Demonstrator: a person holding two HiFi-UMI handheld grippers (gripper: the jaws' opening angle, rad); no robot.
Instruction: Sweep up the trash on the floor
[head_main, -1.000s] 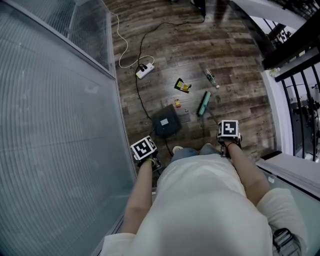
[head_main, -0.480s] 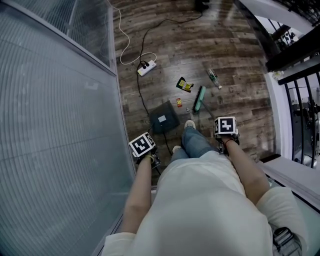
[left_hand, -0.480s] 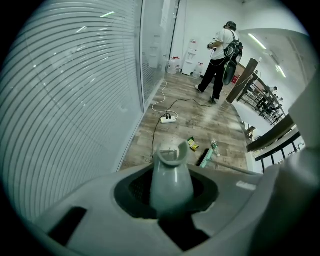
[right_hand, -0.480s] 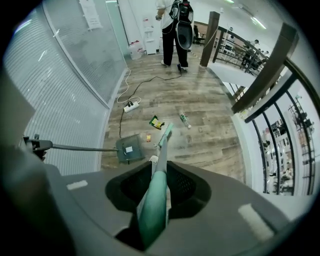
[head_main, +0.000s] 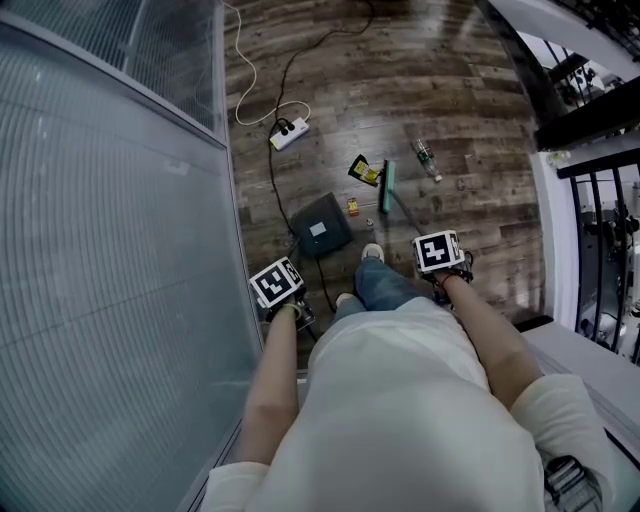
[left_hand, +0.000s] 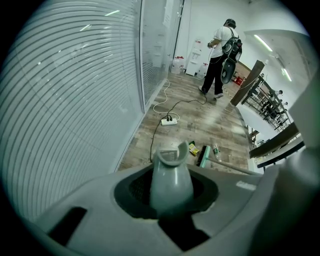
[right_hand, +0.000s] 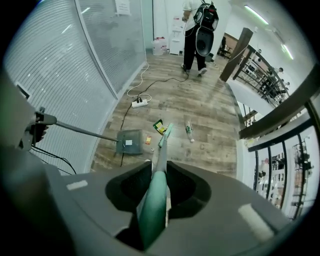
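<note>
Gripping one broom, one dustpan; one bottle, two wrappers.

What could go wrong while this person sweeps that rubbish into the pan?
The black cable from the power strip runs right past the dustpan. The broom or the pan might snag it and tug the strip. The bottle is round, so a push could send it rolling away rather than into the pan.
</note>
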